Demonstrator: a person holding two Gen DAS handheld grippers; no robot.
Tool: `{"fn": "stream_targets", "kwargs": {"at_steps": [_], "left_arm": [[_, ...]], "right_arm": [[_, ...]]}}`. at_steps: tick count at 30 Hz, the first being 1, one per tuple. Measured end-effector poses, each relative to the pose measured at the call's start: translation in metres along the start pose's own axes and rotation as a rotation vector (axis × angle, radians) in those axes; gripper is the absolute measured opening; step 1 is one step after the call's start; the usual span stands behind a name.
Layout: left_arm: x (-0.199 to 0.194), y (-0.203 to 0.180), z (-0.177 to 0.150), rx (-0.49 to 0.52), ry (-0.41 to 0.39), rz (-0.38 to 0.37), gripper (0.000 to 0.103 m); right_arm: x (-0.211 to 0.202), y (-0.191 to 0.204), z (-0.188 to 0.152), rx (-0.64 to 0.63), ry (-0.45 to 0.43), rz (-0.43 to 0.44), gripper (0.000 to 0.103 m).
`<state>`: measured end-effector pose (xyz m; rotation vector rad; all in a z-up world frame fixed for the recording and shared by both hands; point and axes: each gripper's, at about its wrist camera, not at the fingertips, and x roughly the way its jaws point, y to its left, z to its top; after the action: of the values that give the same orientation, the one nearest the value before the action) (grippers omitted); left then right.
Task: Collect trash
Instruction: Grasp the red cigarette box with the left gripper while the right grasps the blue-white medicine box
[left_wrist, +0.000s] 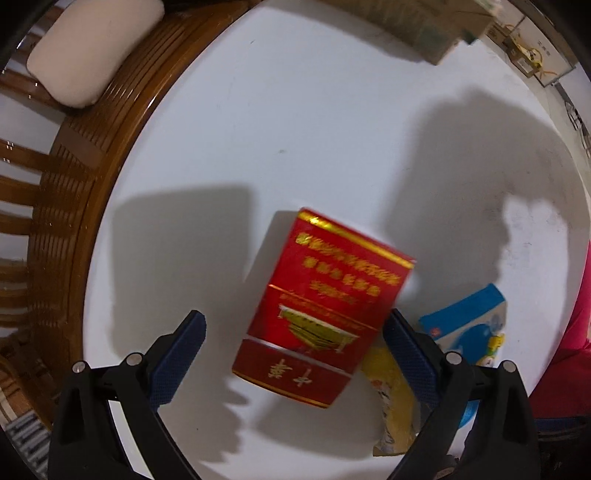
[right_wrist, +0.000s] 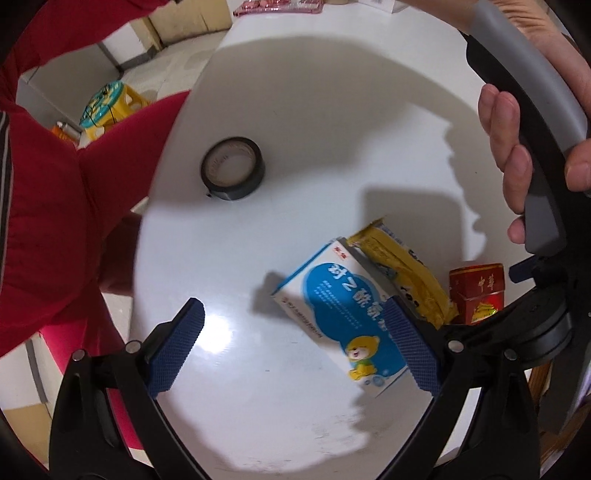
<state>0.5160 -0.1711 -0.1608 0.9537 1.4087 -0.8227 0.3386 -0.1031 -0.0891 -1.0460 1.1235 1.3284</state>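
Here, the left tongs (left_wrist: 295, 354) are being held wide apart over the red cigarette pack (left_wrist: 321, 306); the right tongs (right_wrist: 295, 347) are being held wide beside the blue-and-white box (right_wrist: 332, 306) on the table (right_wrist: 314, 129).

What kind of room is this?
Probably a living or dining room at home: a round white table with a wooden chair and its cushion beside it, and a colourful little stool on the floor.

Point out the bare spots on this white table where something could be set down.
Bare: the table stretch beyond the red pack, toward the wooden chair, and between the tape roll and blue box. Crowded: blue box, yellow packet and red pack cluster together.
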Motion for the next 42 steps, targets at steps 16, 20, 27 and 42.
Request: {"fn": "stream_targets", "kwargs": {"at_steps": [16, 20, 27, 42], "left_arm": [[0.006, 0.025, 0.001, -0.001, -0.055, -0.055, 0.095], [0.009, 0.026, 0.005, -0.005, -0.053, -0.056, 0.095], [0.009, 0.027, 0.009, -0.016, -0.074, -0.055, 0.095], [-0.008, 0.008, -0.002, -0.144, -0.181, -0.053, 0.061]], "right_arm": [[0.023, -0.004, -0.012, -0.125, 0.002, -0.096, 0.081], [0.028, -0.005, -0.016, -0.138, 0.002, -0.113, 0.081], [0.029, -0.013, -0.014, -0.113, -0.031, -0.112, 0.083], [0.036, -0.034, -0.013, 0.261, -0.069, -0.101, 0.067]]}}
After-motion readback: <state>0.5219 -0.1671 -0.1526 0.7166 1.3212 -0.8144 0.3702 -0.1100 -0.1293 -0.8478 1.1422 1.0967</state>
